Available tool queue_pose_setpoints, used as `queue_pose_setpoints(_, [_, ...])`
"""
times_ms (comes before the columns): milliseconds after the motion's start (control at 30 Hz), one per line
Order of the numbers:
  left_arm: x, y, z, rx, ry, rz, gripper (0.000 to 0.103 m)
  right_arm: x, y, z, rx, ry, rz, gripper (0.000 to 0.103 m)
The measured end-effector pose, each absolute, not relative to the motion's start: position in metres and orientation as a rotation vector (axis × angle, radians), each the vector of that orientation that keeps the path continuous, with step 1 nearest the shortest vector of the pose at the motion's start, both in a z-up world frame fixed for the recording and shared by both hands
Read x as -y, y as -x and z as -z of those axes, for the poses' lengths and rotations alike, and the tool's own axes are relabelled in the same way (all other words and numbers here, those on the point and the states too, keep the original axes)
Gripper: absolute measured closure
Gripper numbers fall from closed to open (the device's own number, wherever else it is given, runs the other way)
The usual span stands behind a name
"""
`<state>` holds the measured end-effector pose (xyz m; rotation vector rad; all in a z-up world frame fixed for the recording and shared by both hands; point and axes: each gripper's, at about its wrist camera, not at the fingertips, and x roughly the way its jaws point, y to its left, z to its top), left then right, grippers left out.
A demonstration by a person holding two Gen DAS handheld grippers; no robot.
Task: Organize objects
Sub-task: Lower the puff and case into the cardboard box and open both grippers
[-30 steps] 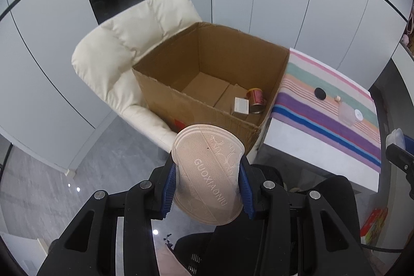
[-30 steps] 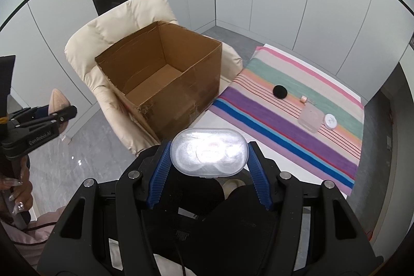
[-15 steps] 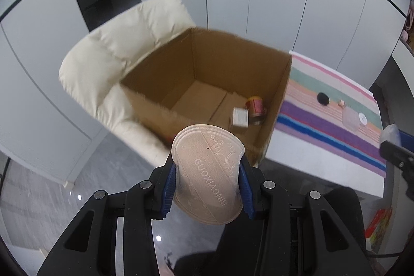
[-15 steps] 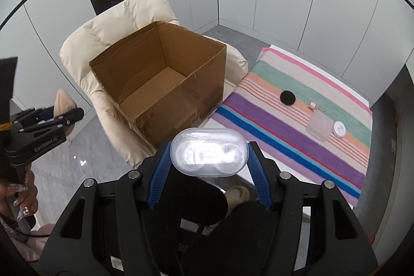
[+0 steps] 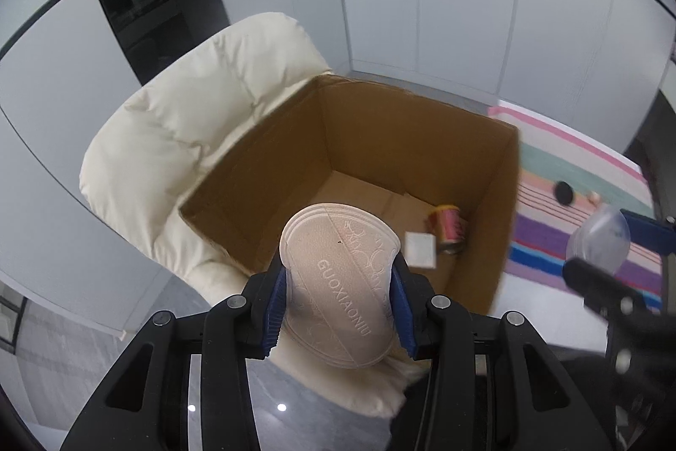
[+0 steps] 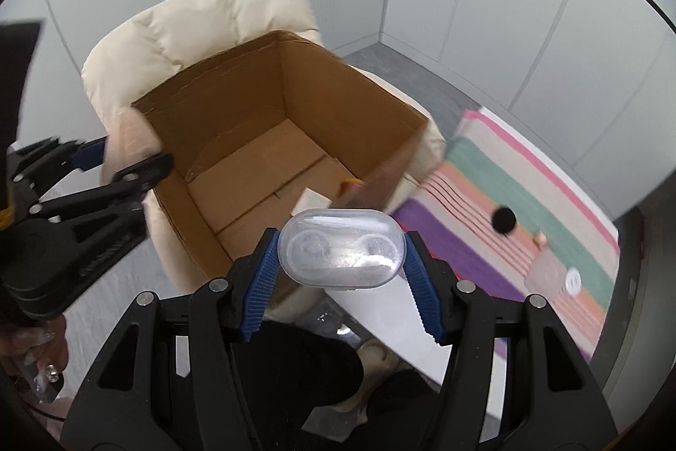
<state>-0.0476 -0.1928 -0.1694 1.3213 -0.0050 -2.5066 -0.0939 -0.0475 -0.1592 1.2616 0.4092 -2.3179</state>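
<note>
Both sets of fingers are clamped on a load: our left gripper pinches a pale pink insole by its edges, and our right gripper squeezes a clear plastic case end to end. Compared with a second ago, the cardboard box sits closer and lower in both views, so we have carried both loads in toward it. Our left load now overlaps the box's near rim in its view, and our right load hangs by the near corner of the box (whether either is truly past the rim we cannot tell). Inside the box a small red can and a white card lie against the wall on the striped cloth's side. A black disc and a few small pieces lie on that cloth beyond the box, so sorting is only partly done. We judge the drop into the box comes next.
</note>
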Motion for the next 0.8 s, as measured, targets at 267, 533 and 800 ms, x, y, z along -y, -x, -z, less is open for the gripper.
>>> queue_pose_setpoints(267, [0.228,0.089,0.186,-0.048,-1.358,2.432,0.057,0.099,0.128,0.172,-0.429,-1.256,2.230,0.042])
queue_pose_setpoints(533, [0.248,0.113,0.190,-0.169,-1.337,2.434,0.052,0.124,0.154,0.184,-0.415,-1.270,2.221,0.042])
queue_pose_setpoints(800, [0.257,0.121,0.197,-0.269,-1.388,2.446,0.028,0.120,0.167,0.191,-0.389,-1.288,2.268,0.009])
